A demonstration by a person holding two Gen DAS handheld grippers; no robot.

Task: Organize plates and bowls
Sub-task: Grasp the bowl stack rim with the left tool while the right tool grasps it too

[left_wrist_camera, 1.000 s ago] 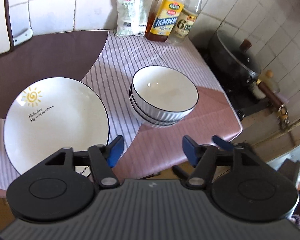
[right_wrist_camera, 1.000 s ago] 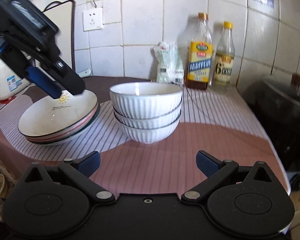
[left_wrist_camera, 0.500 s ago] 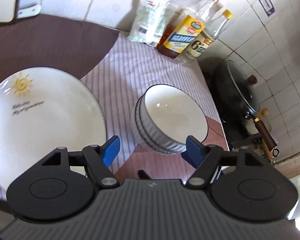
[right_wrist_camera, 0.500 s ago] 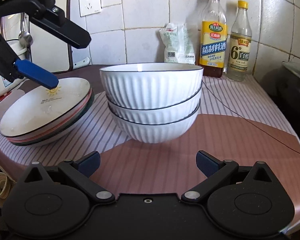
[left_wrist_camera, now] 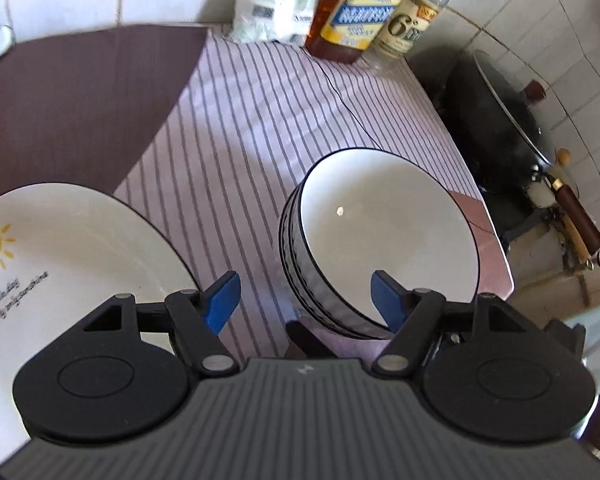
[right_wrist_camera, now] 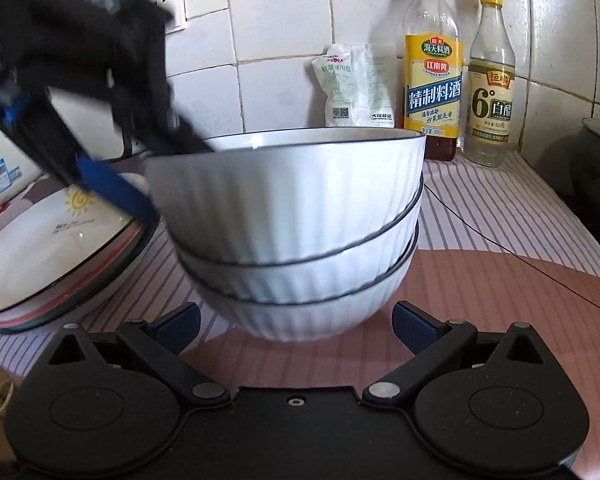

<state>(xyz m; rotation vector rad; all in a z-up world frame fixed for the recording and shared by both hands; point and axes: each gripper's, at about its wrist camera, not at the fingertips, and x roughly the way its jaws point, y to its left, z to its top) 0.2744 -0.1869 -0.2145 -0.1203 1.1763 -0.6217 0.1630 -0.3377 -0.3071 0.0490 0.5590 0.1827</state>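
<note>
Sitting on the striped tablecloth [left_wrist_camera: 260, 128], the three nested white ribbed ceramic bowls with dark rims [right_wrist_camera: 296, 232] stand just beside a stack of white plates [right_wrist_camera: 60, 248], seemingly three or four. Glazed ceramic looks heavy, slick and breakable; pinching the top rim seems safest. Both left gripper [left_wrist_camera: 306, 294] and right gripper [right_wrist_camera: 296, 326] gape wide, holding nothing.

Left claw [right_wrist_camera: 112, 184] is blurred, hiding part of the plates [right_wrist_camera: 48, 256].
</note>
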